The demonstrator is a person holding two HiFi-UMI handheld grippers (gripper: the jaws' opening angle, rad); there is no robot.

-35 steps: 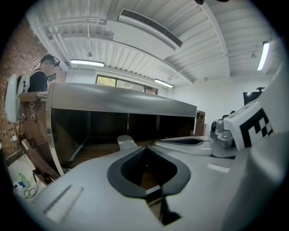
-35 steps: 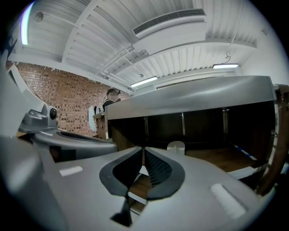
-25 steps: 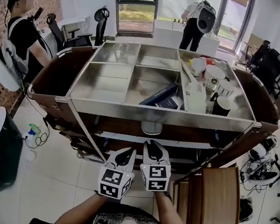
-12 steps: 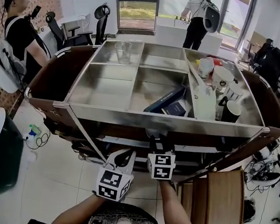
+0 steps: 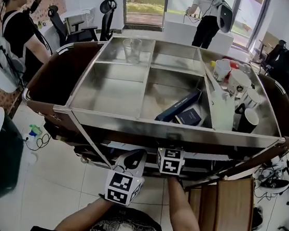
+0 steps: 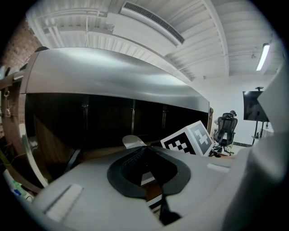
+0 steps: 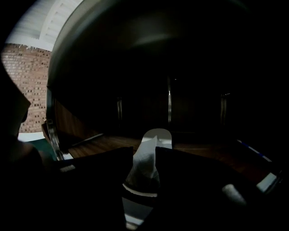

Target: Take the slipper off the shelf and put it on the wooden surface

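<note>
At lower centre of the right gripper view, white slipper (image 7: 159,135) flat on the dark wooden shelf (image 7: 101,143), showing in the gap between the jaws of the right gripper (image 7: 144,150). Those jaws just opened wide, pinching nothing. At lower centre of the head view, left gripper (image 5: 135,158) clenched and empty, just left of the right one.

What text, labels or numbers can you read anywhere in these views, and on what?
No text is readable in any view.
Dark blue boxes in the steel tray: pale print, too small to read.
White cups: dark print, blurred.
Marker cubes: black-and-white square patterns only, no words or numbers.
</note>
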